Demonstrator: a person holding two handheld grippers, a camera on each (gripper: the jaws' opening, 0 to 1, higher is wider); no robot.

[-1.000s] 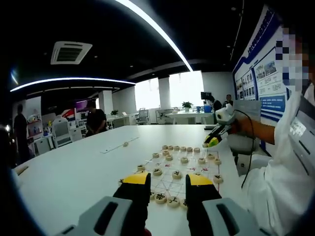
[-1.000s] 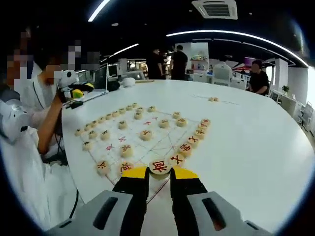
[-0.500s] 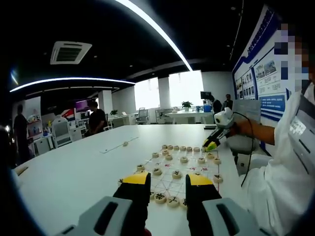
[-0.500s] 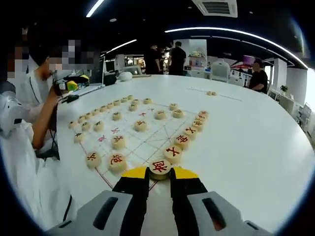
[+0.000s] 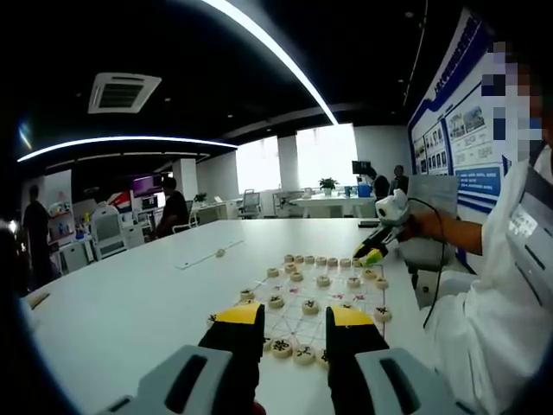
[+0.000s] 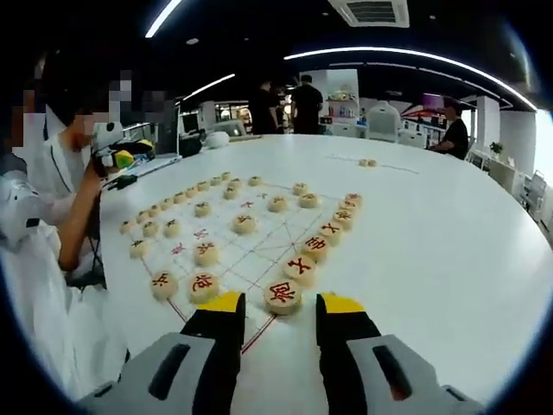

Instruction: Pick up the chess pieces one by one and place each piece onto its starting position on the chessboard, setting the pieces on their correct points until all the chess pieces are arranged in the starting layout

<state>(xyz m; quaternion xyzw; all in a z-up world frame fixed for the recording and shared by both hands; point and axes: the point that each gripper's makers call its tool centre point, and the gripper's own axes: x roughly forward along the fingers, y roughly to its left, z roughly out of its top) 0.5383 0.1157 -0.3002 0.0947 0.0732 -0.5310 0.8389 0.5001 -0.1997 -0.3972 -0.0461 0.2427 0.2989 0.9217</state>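
The chessboard point(image 6: 251, 251) is a printed grid on the white table, with several round wooden pieces on its points. My right gripper point(image 6: 281, 304) is open, and a red-marked piece point(image 6: 282, 295) lies on the board's near edge between its yellow tips, free of both. A row of red-marked pieces point(image 6: 331, 230) runs away to the right. My left gripper point(image 5: 294, 322) is open over the board's point(image 5: 320, 298) other end, above black-marked pieces point(image 5: 303, 354), with nothing held. Each gripper also appears small in the other's view: the right gripper point(image 5: 378, 246) and the left gripper point(image 6: 121, 158).
Two loose pieces point(image 6: 369, 162) lie on the table beyond the board, and one loose piece point(image 5: 220, 253) is beside a thin white strip point(image 5: 201, 258). A person's sleeve point(image 5: 484, 294) lines the board's side. People and chairs stand far behind the table.
My right gripper has opened and let go of the red-marked piece, which now rests on the board's near edge. The left gripper has not moved.
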